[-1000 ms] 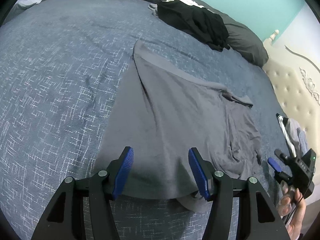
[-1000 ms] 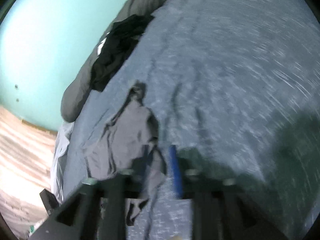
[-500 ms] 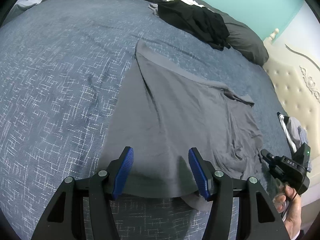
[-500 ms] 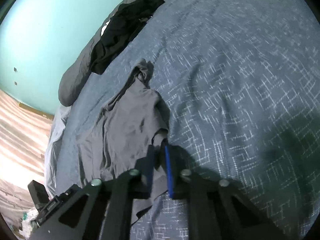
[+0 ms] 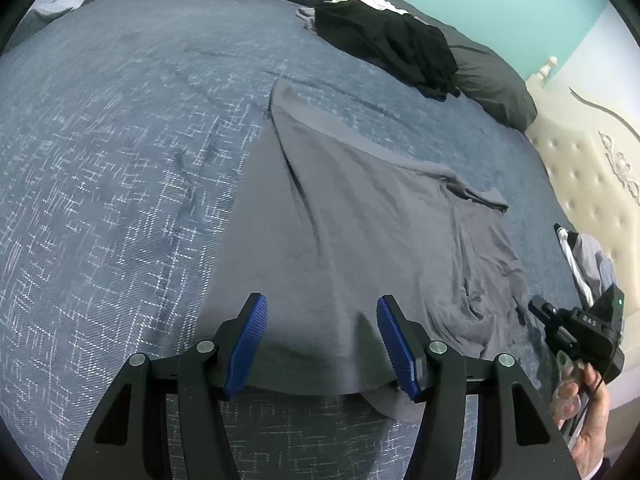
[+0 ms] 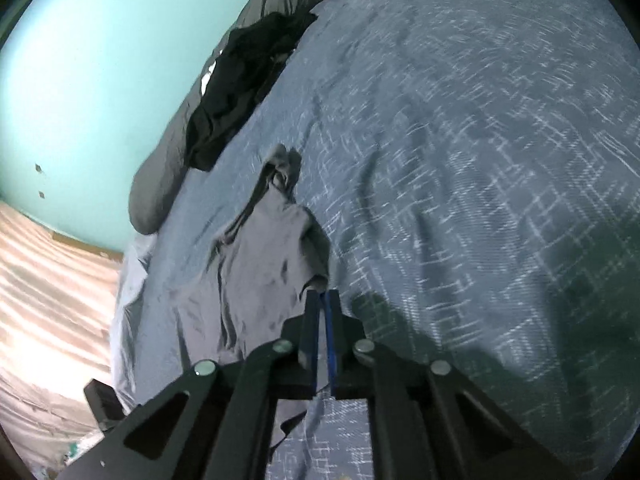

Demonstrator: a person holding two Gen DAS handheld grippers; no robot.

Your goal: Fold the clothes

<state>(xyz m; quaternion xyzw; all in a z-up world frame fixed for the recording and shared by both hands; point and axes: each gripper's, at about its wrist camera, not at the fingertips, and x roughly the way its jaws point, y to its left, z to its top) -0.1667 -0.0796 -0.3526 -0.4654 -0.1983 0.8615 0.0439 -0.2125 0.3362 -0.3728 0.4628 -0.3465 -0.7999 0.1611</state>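
1. The gray garment [image 5: 360,240] is lying spread and wrinkled on the blue bedspread [image 5: 120,160].
2. The left gripper [image 5: 322,336] is hovering over its near hem with the blue pads wide apart, gripping nothing.
3. The right gripper [image 6: 321,312] is pinching an edge of the gray garment between its closed pads.
4. The right device is showing white letters, maybe "DAS", hard to read.
5. A black clothes pile [image 5: 392,48] is resting on the dark pillow [image 5: 492,80].
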